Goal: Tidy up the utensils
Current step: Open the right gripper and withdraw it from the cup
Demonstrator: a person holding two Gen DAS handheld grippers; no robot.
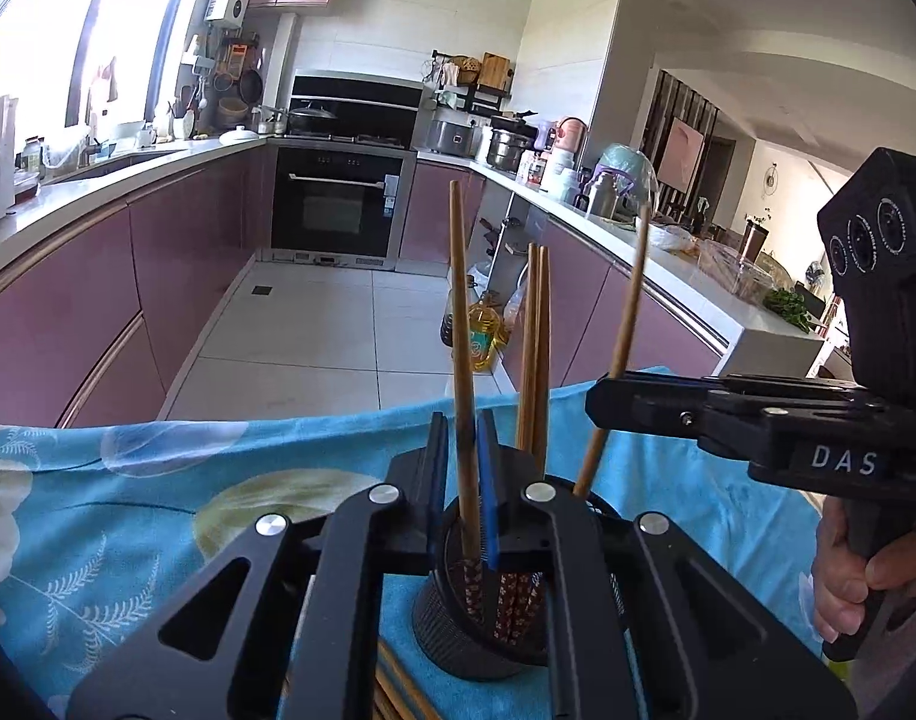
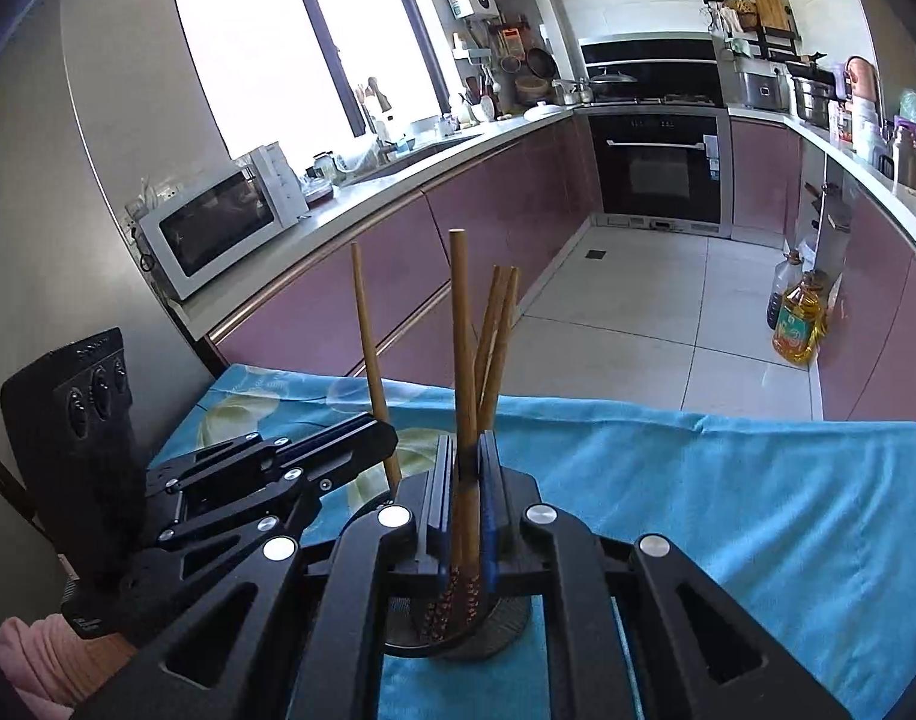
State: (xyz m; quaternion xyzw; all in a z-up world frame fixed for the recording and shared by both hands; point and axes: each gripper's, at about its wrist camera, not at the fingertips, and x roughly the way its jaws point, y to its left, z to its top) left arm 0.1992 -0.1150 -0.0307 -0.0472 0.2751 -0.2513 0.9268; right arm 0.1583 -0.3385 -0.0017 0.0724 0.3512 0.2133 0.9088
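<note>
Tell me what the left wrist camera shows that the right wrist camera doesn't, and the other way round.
Only the left wrist view shows loose chopsticks lying on the cloth beside the holder, and the bare hand that grips the right gripper's handle. Only the right wrist view shows the microwave on the counter and a pink sleeve. Both show the black mesh holder on the blue floral cloth, two chopsticks already standing in it, and each gripper closed on one chopstick over the holder: left gripper, right gripper.

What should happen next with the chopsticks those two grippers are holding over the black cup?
Probably open both and let go. The left gripper and right gripper each pinch one chopstick whose patterned end already sits inside the black holder beside the others.
</note>
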